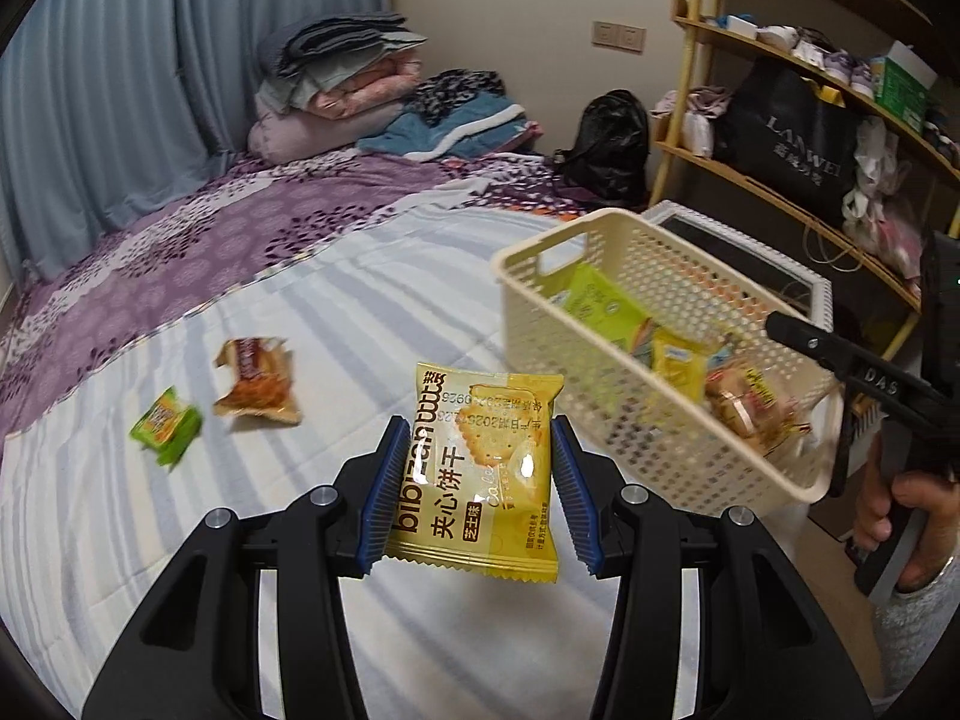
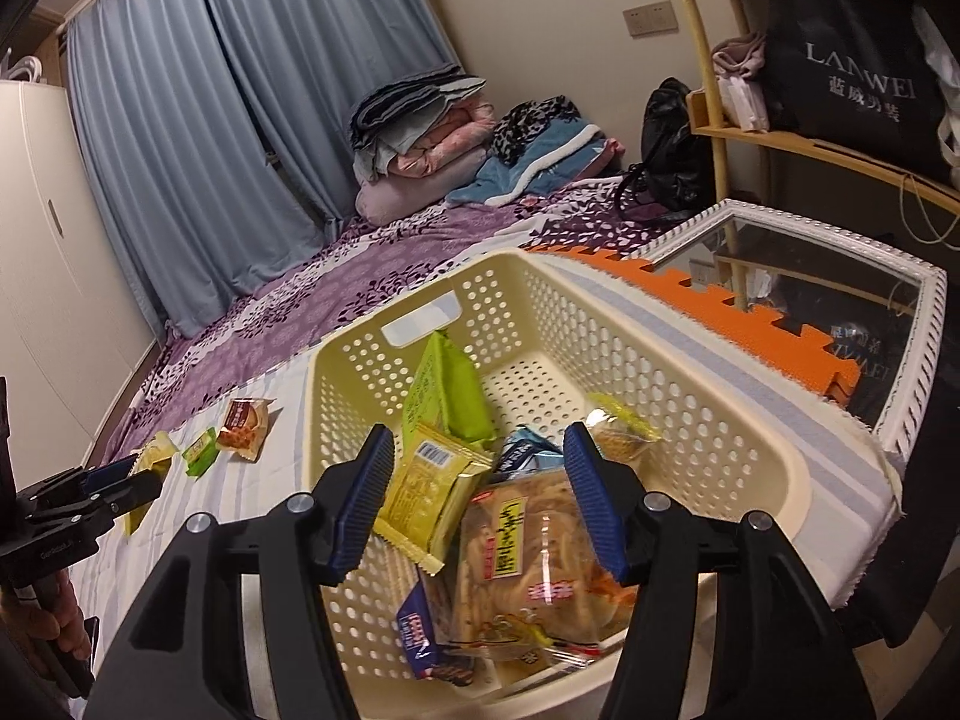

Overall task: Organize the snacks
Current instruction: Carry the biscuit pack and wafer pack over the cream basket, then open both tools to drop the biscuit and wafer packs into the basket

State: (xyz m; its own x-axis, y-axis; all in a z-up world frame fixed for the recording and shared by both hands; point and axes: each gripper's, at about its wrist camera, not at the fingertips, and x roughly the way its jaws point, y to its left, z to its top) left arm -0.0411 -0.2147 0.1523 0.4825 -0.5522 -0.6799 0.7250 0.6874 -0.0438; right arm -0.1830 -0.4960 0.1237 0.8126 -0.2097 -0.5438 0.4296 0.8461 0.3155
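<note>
Left wrist view is showing the left gripper [image 1: 474, 492] clenching a yellow sandwich-biscuit packet [image 1: 480, 474] between its blue pads [image 1: 384, 498], the packet hanging above a striped pale-blue bedcover [image 1: 300, 312]. Ahead and to the left of those fingers, a small green snack packet [image 1: 166, 426] and an orange-brown snack packet [image 1: 258, 384] are lying close together on the cover. Ahead and to the right, a cream perforated basket [image 1: 654, 414] is sitting tilted, with a tall green packet [image 1: 600, 306] and more wrapped snacks inside. Farther right, the right gripper [image 1: 798, 336] is reaching over the basket's near corner, a hand [image 1: 900, 516] wrapped round its grip. Beyond lie a purple floral bedspread [image 1: 240, 222], folded bedding [image 1: 342, 84] and blue curtains [image 1: 120, 90].

Right wrist view is showing what the other cannot: the right gripper [image 2: 480, 498] is standing released, its pads [image 2: 366, 504] wide apart and touching nothing, hovering over the basket [image 2: 750, 450]. Below and between them are lying a clear bag of golden strips [image 2: 528, 564], a yellow packet [image 2: 432, 492] and a blue-wrapped snack [image 2: 420, 636], with the green packet [image 2: 444, 390] leaning just beyond. Far to the left, the left gripper [image 2: 120, 480] is holding its yellow packet [image 2: 150, 456] near the two loose packets [image 2: 228, 426]. To the right, past the basket, orange foam matting [image 2: 720, 300] and a white-framed mirror [image 2: 840, 276] are lying, with wooden shelves [image 2: 810, 138] behind.
</note>
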